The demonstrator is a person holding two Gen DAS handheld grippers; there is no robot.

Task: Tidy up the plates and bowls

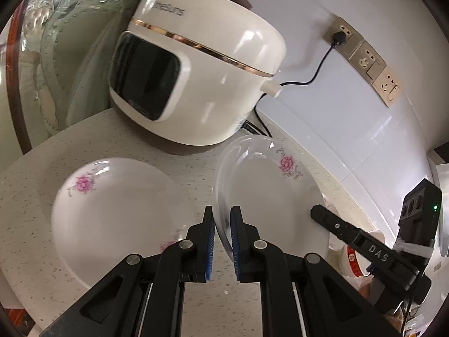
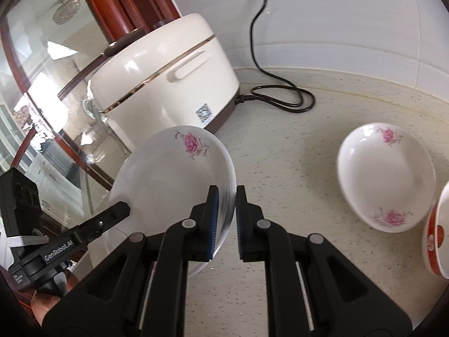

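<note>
Both grippers' (image 1: 222,221) pads hiding plate (image 1: 269,191) rim

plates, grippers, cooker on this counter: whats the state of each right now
held plate: lifted off the counter, tilted, gripped at two rim spots
left gripper: shut on the held plate's rim
right gripper: shut on the held plate's rim
second plate: lying flat on the counter, empty, untouched
rice cooker: lid closed, cord plugged into the wall socket
red-rimmed bowl: at the frame edge, mostly cut off
</note>
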